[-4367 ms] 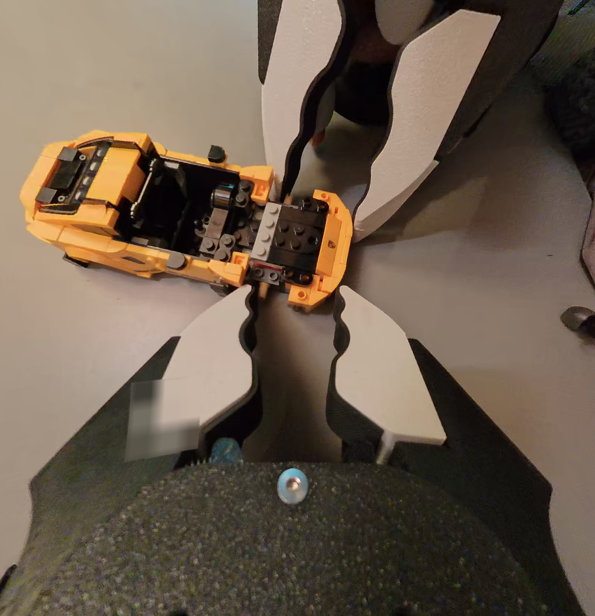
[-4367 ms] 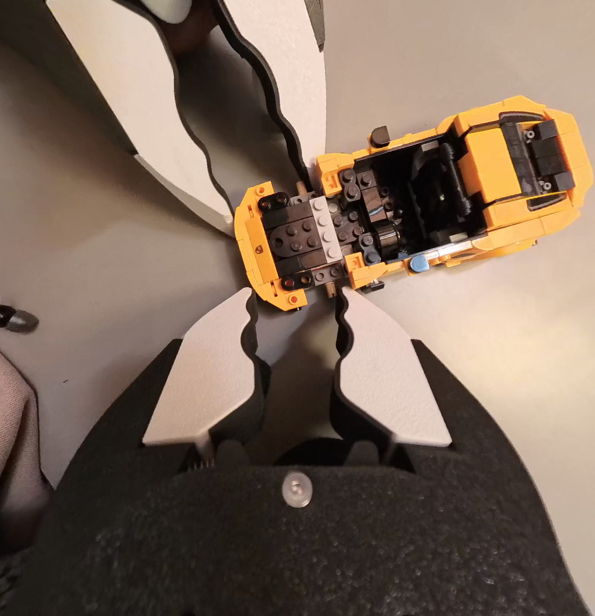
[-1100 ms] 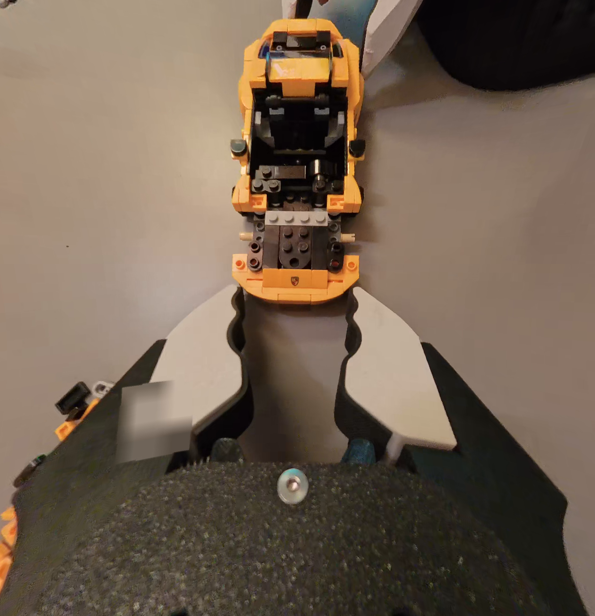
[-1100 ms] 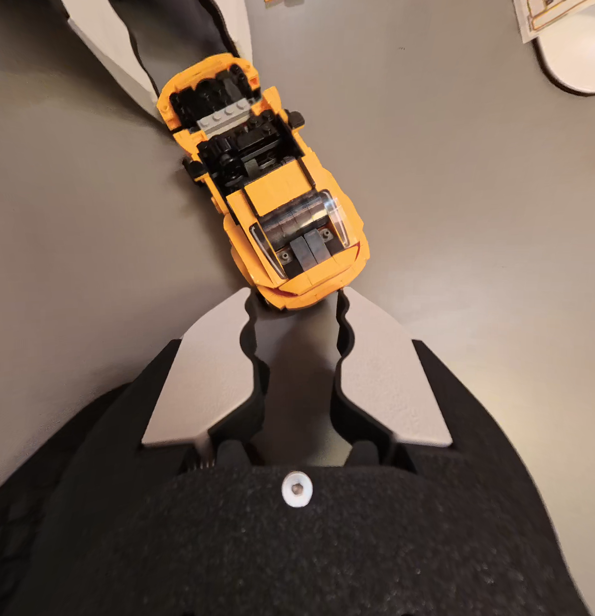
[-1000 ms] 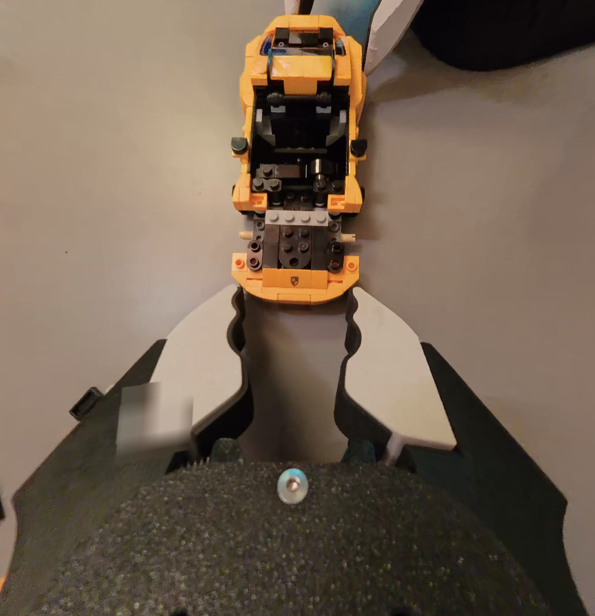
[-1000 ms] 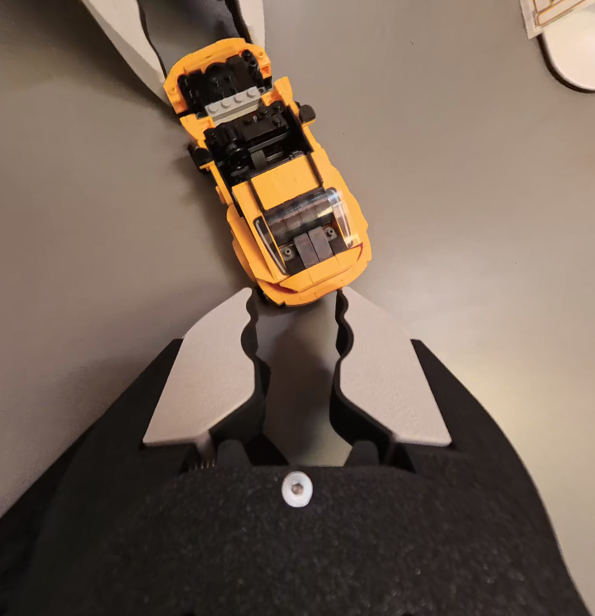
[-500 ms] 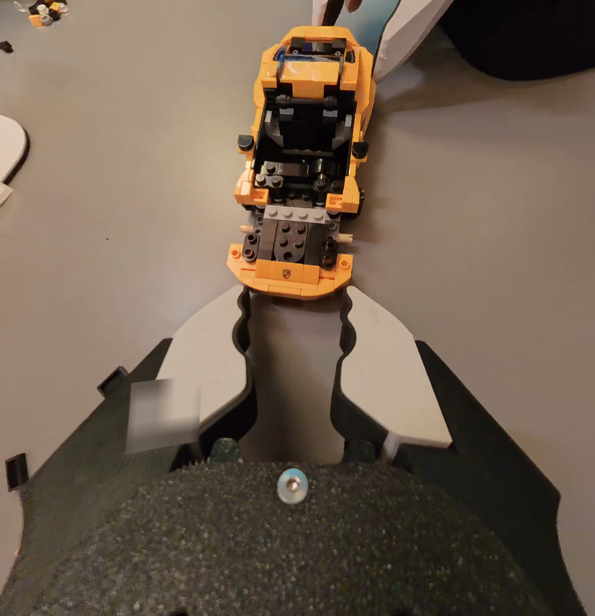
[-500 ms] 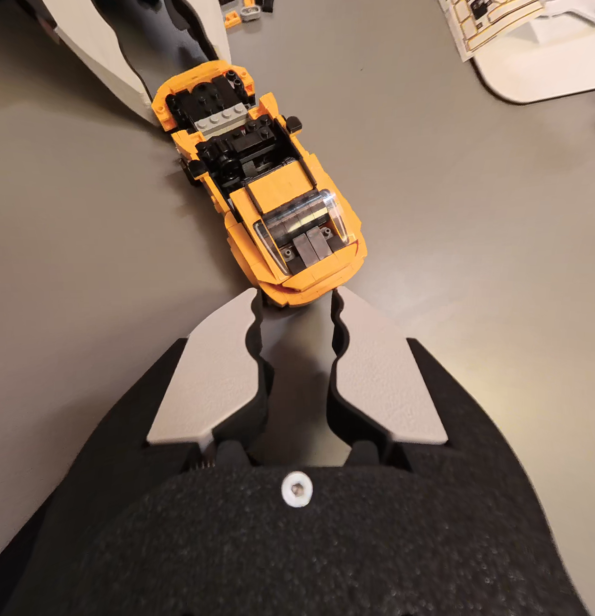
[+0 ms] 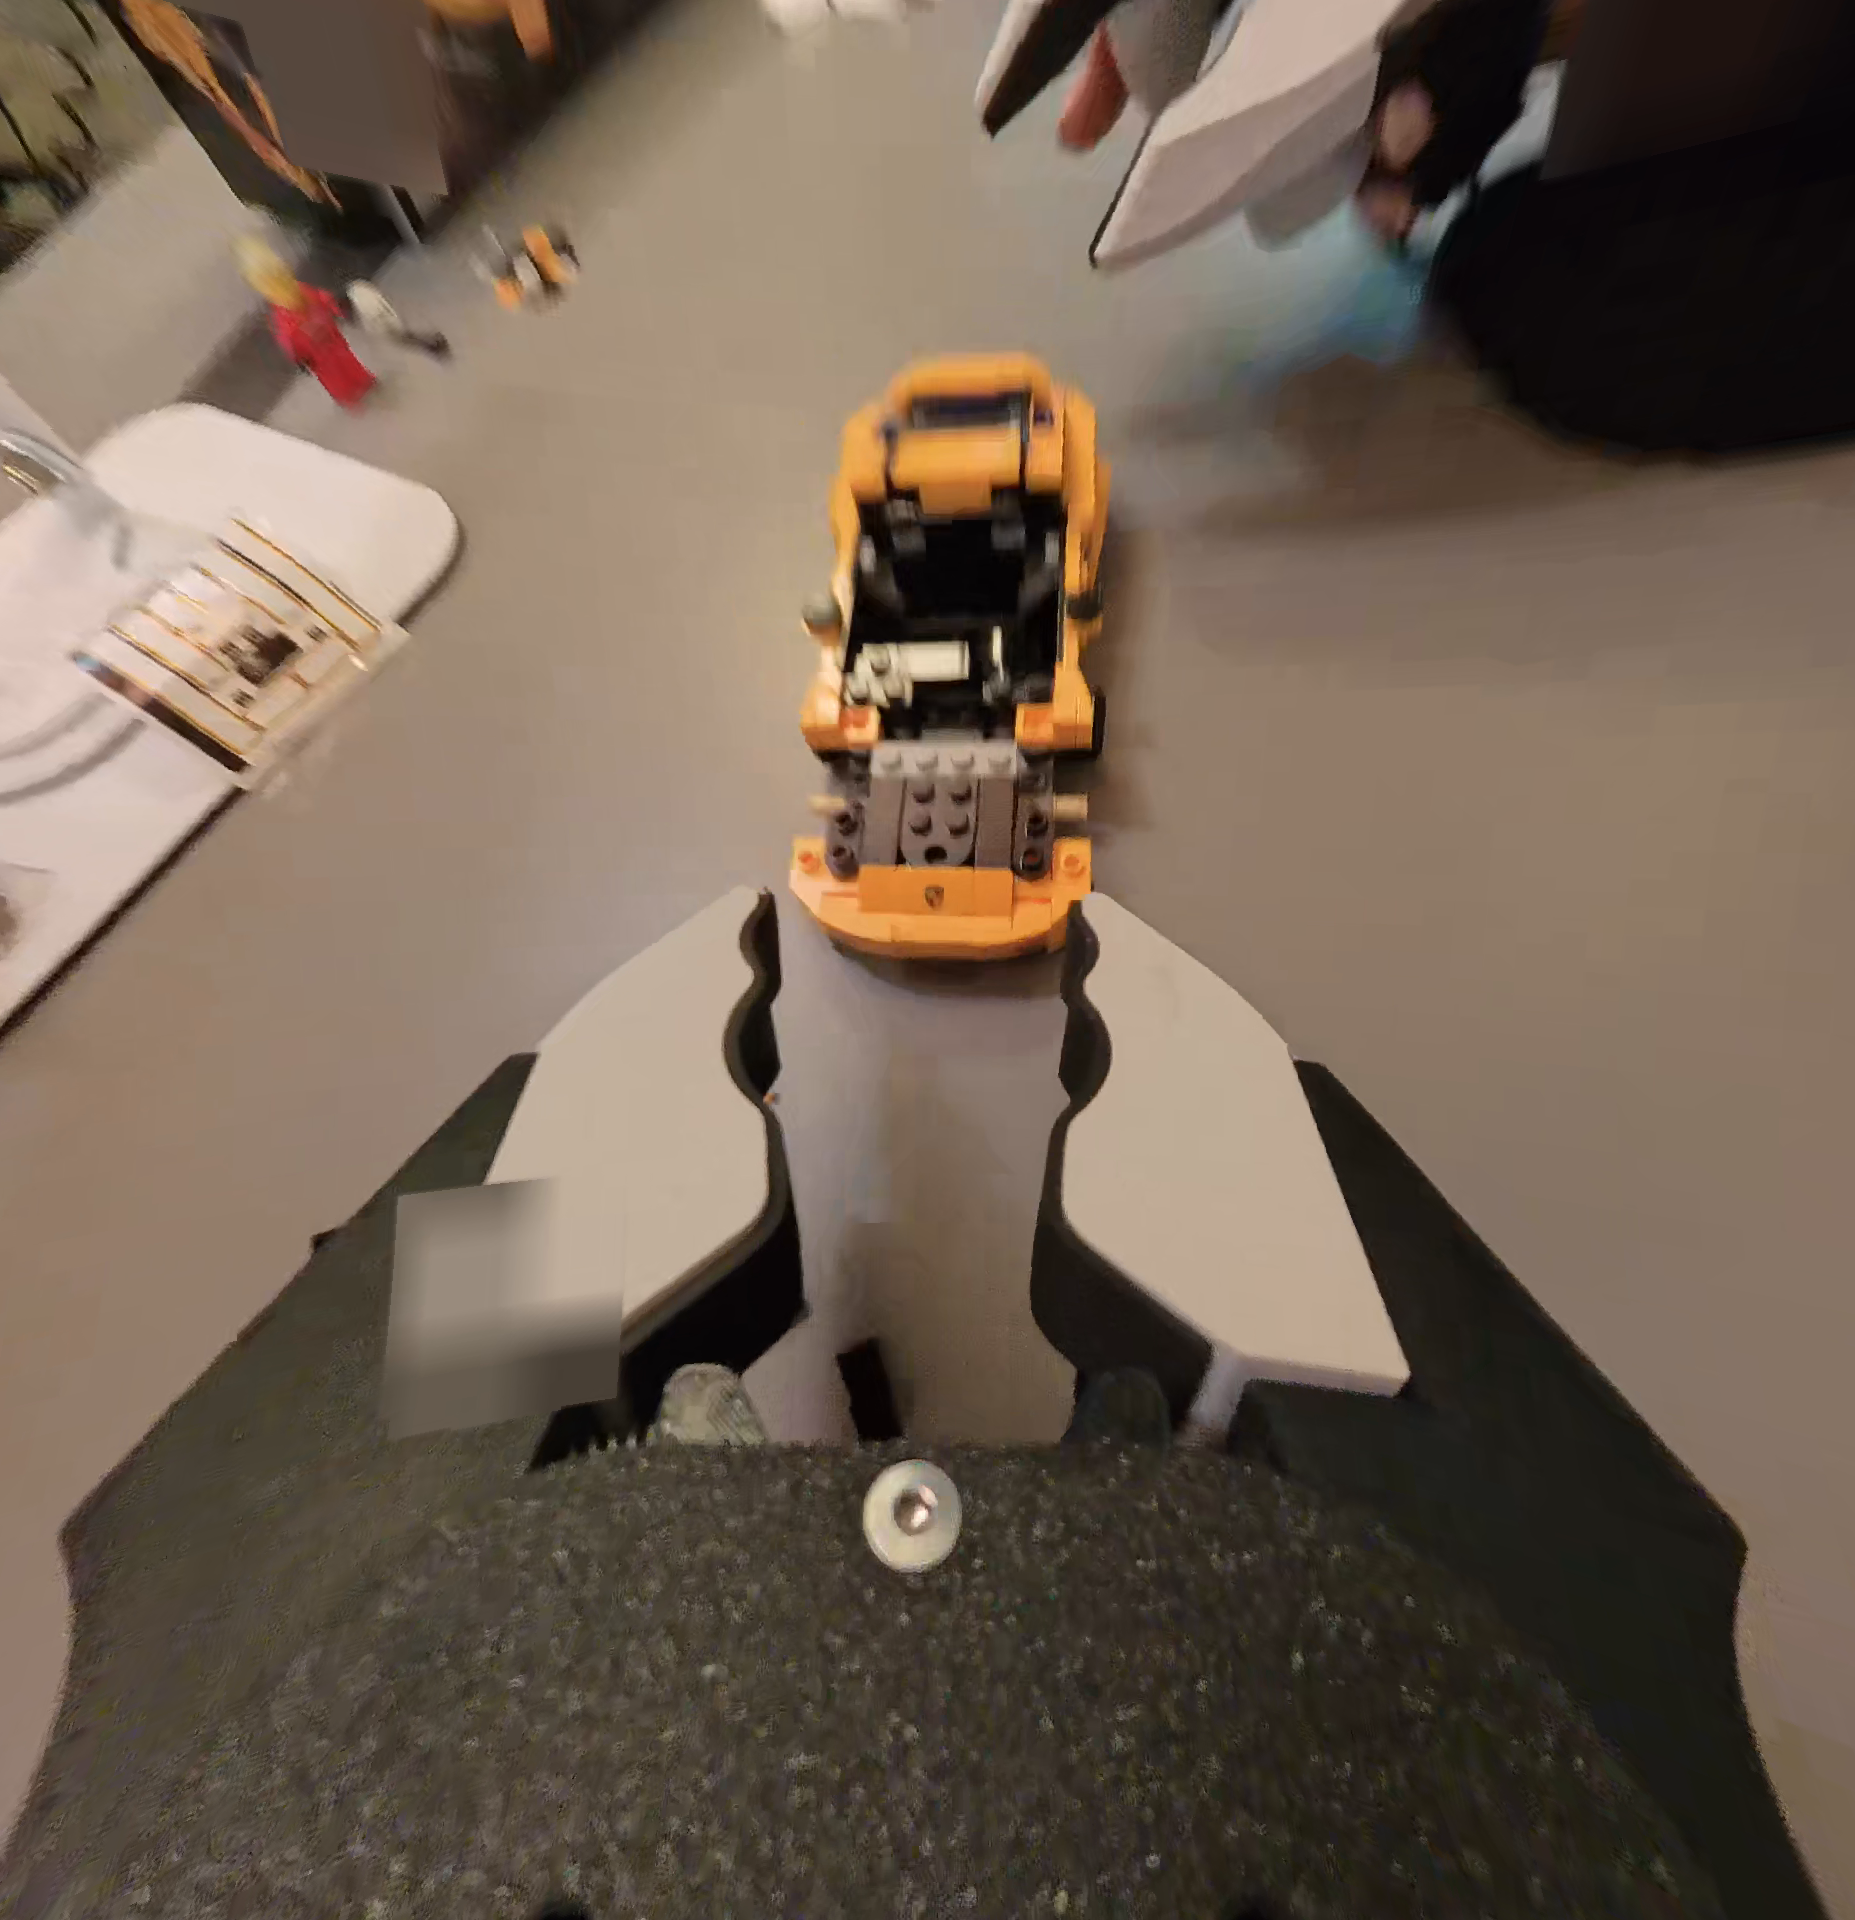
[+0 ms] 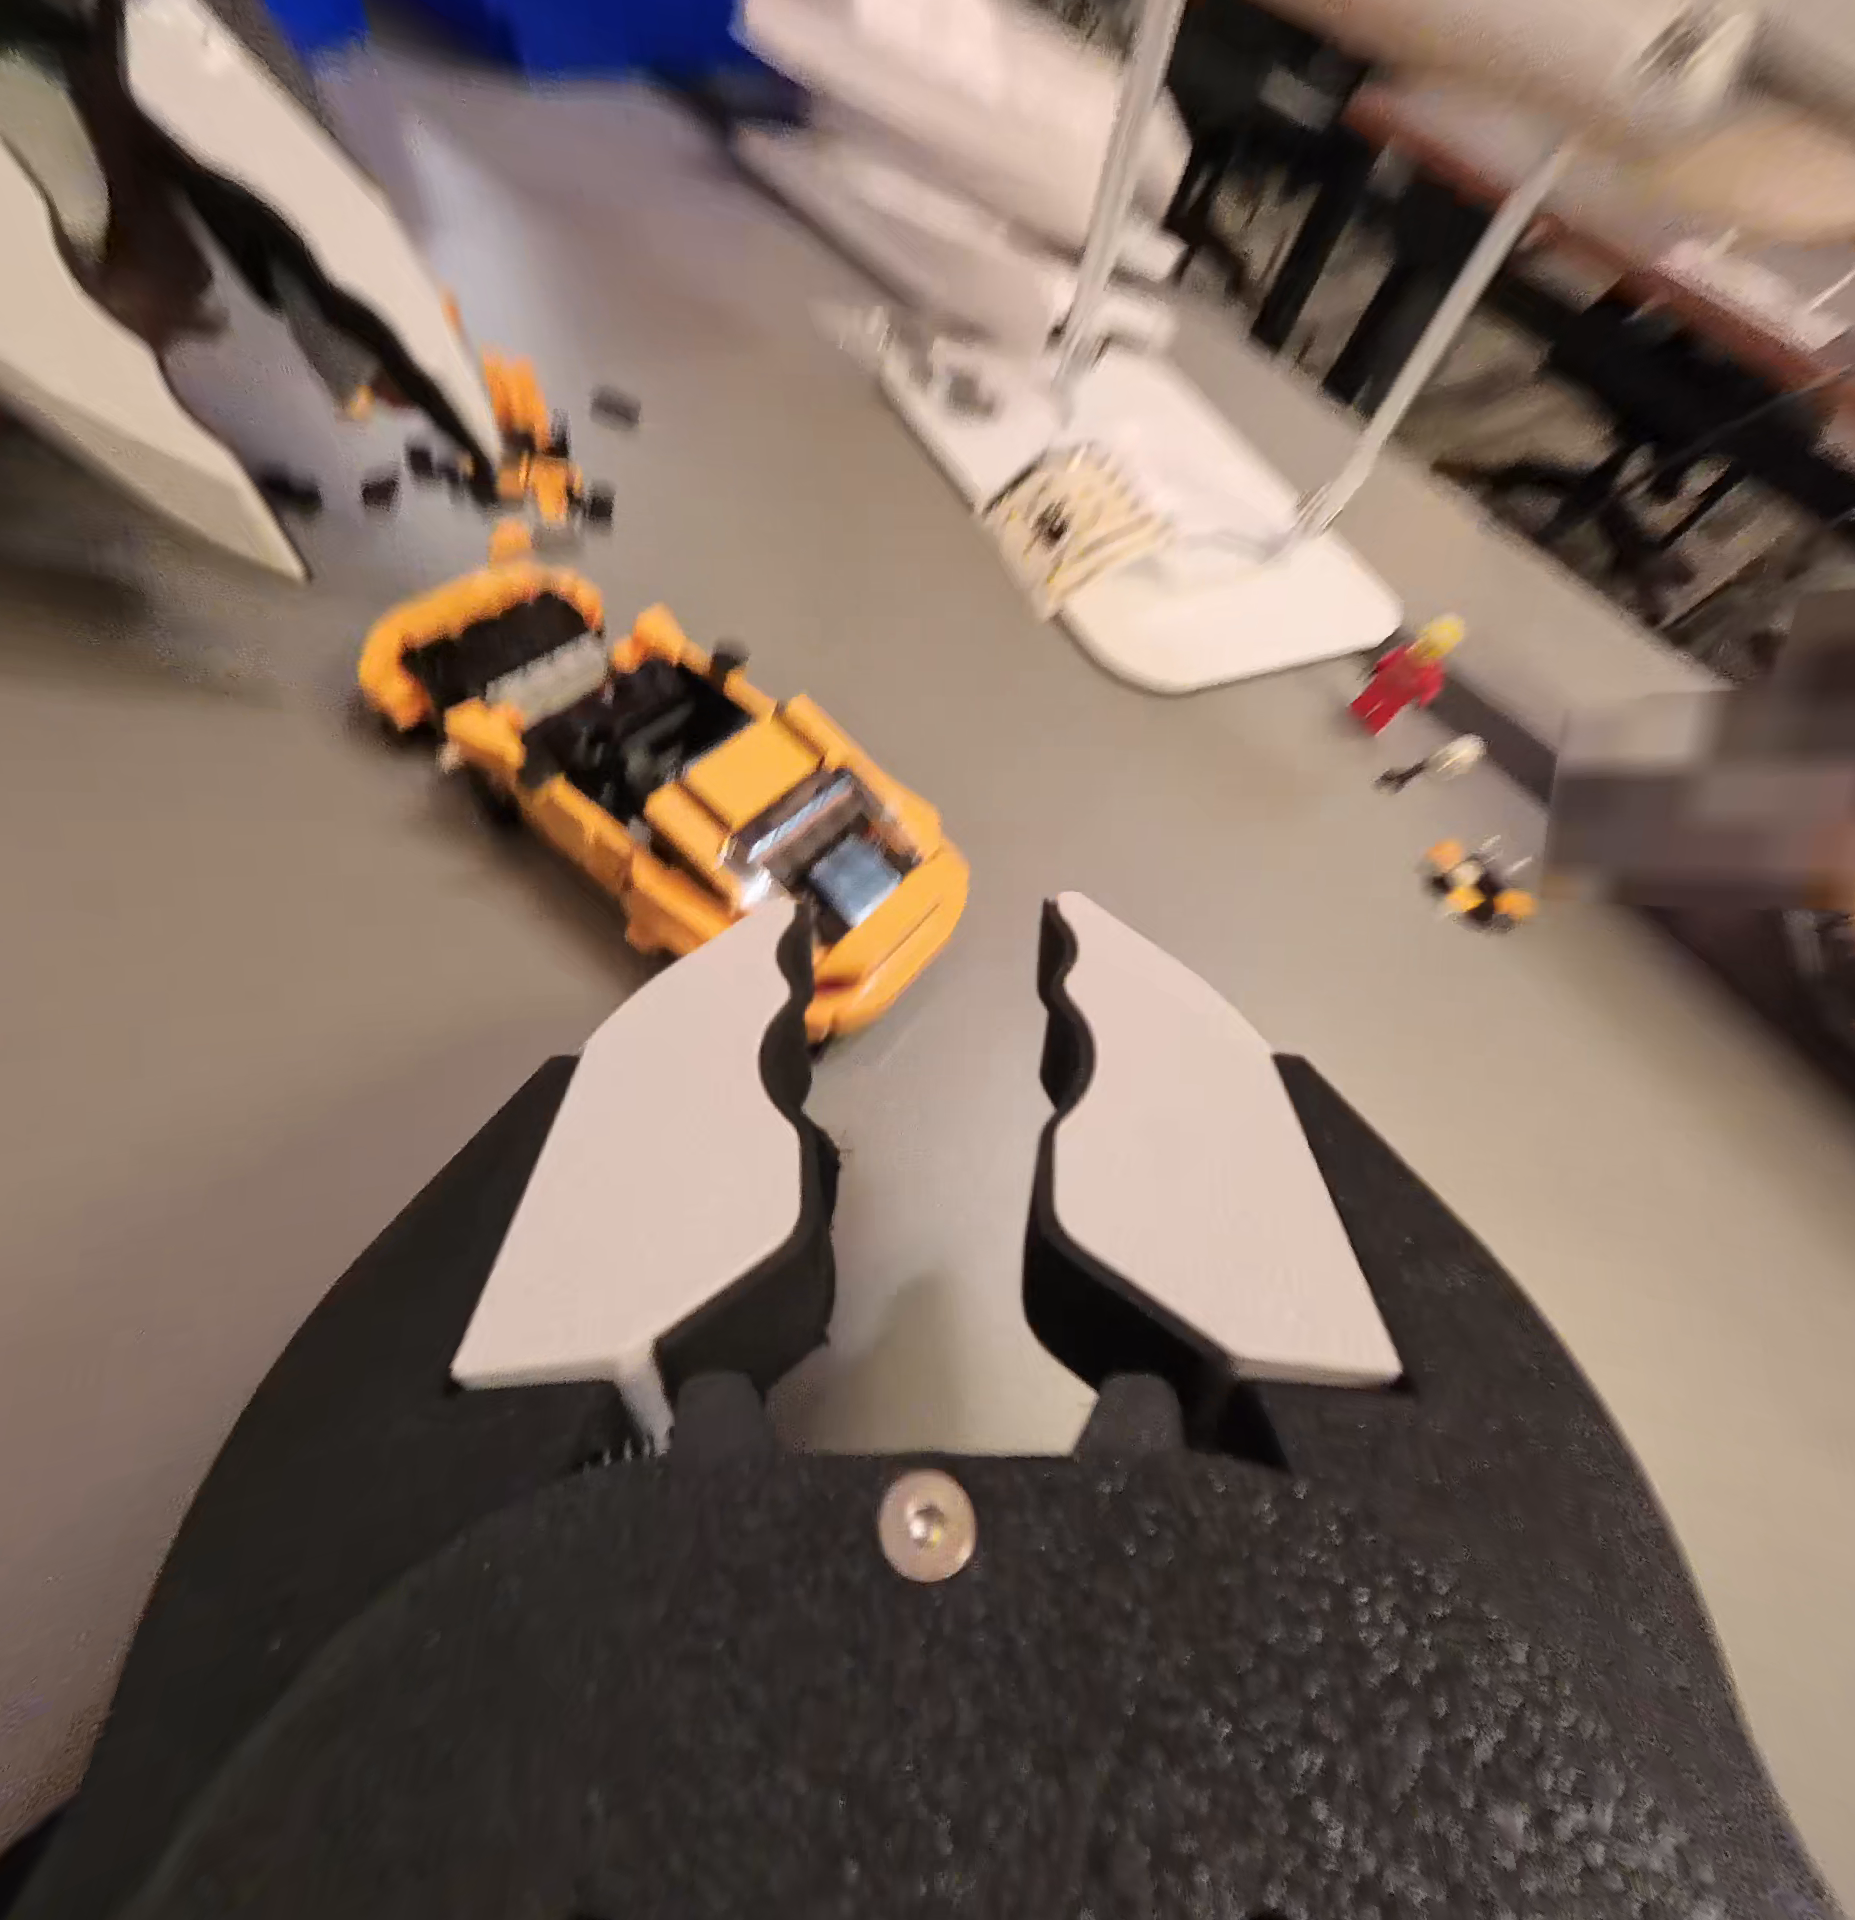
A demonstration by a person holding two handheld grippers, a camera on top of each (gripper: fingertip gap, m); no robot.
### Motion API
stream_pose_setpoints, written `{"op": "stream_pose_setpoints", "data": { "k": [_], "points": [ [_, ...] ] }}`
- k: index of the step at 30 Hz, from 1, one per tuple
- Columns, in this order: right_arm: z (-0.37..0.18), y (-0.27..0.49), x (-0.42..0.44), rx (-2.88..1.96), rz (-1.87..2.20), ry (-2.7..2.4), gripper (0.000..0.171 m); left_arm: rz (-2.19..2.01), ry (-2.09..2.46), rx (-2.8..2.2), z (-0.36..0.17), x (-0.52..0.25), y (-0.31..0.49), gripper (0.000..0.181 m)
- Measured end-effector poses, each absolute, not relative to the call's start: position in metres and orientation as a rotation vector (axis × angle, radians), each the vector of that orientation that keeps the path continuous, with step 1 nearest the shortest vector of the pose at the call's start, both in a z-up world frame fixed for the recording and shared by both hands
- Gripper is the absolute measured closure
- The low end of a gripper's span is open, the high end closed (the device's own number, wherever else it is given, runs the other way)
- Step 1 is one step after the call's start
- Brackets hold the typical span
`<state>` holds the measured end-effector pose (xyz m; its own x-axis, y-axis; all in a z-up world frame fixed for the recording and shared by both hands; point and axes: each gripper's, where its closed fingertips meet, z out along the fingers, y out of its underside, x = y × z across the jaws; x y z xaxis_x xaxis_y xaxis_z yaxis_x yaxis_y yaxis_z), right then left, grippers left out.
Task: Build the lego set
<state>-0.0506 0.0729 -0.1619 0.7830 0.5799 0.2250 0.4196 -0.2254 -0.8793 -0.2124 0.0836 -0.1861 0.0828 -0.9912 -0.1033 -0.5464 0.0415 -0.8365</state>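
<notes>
One orange brick car [image 9: 949, 665] sits on the smooth grey table [image 9: 1474, 935], its studded black and grey interior uncovered. Two grippers show, each with two pale flat fingers edged in wavy black. The left gripper [image 9: 915, 914] is spread wide and empty, its tips just beside the car's near end. The right gripper [image 10: 918, 914] is likewise parted and holds nothing, with the car to its left. One red minifigure [image 10: 1401, 675] lies far right near a white rounded stand [image 10: 1245, 613]. A scatter of small black and orange loose bricks [image 10: 528, 457] lies beyond the car, too blurred to count.
</notes>
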Motion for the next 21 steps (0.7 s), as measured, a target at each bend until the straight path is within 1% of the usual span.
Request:
{"op": "stream_pose_setpoints", "data": {
  "k": [1,3,4,5,6,9,14,18,21],
  "points": [
    [-0.146,0.076,-0.050,-1.804,0.181,-0.728,0.129,-0.777,1.491,-1.575,-0.173,-0.214,0.088,0.134],
    [-0.115,0.083,-0.050,-1.702,0.170,-0.664,0.129,-0.797,1.302,-1.495,-0.140,-0.220,0.103,0.157],
    [-0.101,0.088,-0.051,-1.663,0.146,-0.637,0.138,-0.791,1.181,-1.443,-0.119,-0.226,0.111,0.175],
    [-0.088,0.094,-0.051,-1.634,0.109,-0.614,0.155,-0.775,1.054,-1.385,-0.098,-0.234,0.118,0.181],
    [-0.076,0.101,-0.051,-1.607,0.068,-0.590,0.171,-0.755,0.945,-1.346,-0.081,-0.242,0.123,0.181],
    [-0.039,0.132,-0.059,-1.554,0.031,-0.494,0.171,-0.664,0.796,-1.329,-0.063,-0.260,0.134,0.181],
    [0.015,0.202,-0.083,-1.476,0.002,-0.363,0.171,-0.591,0.713,-1.372,-0.067,-0.272,0.149,0.181],
    [0.044,0.256,-0.116,-1.442,0.035,-0.363,0.171,-0.590,0.704,-1.396,-0.071,-0.275,0.154,0.181],
    [0.055,0.290,-0.132,-1.434,0.023,-0.380,0.171,-0.595,0.723,-1.398,-0.073,-0.273,0.154,0.181]
  ]
}}
